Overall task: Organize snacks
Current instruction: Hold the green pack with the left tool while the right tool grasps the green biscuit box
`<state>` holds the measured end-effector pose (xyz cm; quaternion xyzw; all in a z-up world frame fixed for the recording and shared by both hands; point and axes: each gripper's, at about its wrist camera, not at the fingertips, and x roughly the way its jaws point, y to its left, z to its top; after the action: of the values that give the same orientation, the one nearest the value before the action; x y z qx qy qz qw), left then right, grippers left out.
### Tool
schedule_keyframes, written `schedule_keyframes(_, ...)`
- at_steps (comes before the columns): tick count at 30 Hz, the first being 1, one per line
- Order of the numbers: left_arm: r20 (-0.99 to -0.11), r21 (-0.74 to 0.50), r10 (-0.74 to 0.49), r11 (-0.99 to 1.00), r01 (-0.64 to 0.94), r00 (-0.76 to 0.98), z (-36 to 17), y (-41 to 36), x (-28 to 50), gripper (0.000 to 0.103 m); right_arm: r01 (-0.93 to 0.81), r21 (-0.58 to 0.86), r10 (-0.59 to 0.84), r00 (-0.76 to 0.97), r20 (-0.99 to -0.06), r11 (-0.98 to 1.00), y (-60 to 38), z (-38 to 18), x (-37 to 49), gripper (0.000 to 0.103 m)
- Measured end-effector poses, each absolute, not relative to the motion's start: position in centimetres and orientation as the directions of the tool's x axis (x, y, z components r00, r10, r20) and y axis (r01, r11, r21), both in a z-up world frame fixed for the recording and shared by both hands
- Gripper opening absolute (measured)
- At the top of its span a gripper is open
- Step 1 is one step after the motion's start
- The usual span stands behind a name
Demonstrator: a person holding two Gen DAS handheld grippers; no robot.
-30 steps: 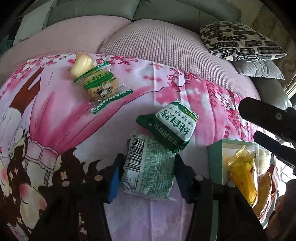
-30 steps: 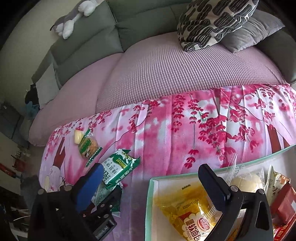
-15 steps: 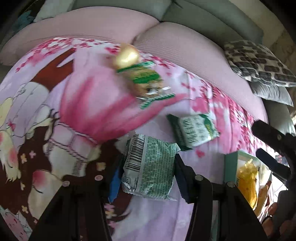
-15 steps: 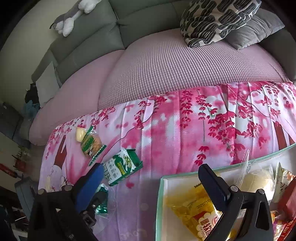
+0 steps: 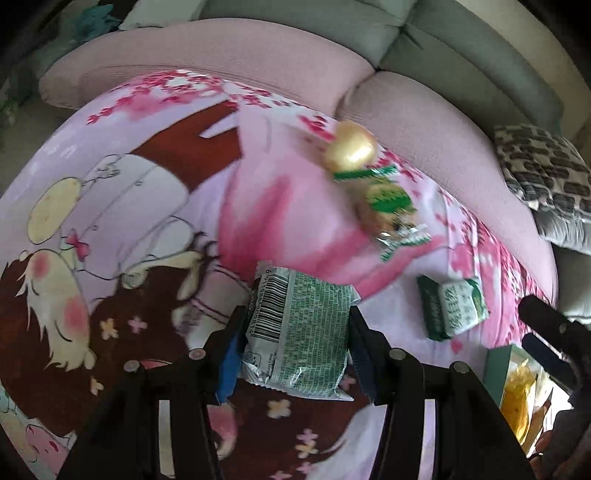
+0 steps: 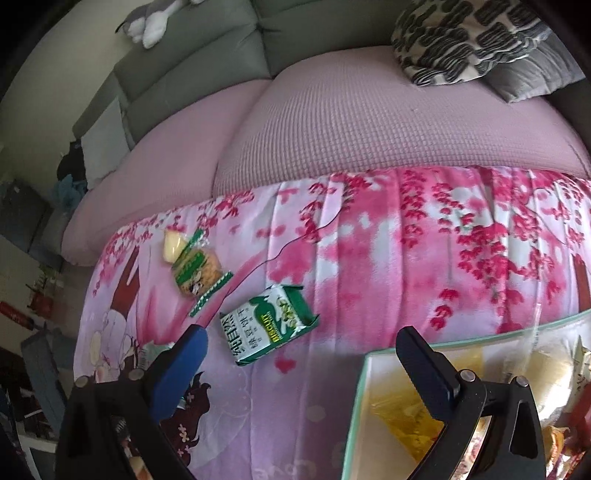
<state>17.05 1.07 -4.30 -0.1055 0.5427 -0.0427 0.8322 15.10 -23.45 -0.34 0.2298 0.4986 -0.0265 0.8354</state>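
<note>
Left tool (image 5: pixel 295 354) clamps a green packet (image 5: pixel 299 332) above the blanket (image 5: pixel 147 221); right tool (image 6: pixel 303 365) gapes empty. Several snacks fill the box (image 6: pixel 356 406); a biscuit pack (image 6: pixel 267 323), cracker (image 6: pixel 197 271) and yellow sweet (image 6: pixel 171 245) remain out.

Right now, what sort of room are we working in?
Likely a home living room: a grey sofa with a patterned cushion, a plush toy on its back, and a pink printed blanket under the snacks.

Ahead of the right claw (image 6: pixel 301 363), only the green biscuit packet (image 6: pixel 269 324) blocks open blanket (image 6: pixel 369 258); the box (image 6: pixel 360 406) wall stands just beside its right finger.
</note>
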Motion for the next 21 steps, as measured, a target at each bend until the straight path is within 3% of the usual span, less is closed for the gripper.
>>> schedule_keyframes(21, -0.890, -0.249, -0.192, 0.964, -0.089, 0.413, -4.5, 2.7, 17.9, 0.054, 0.039, 0.133, 0.111, 0.352, -0.929, 0.990, -16.4, -5.1, 18.9, 0.103)
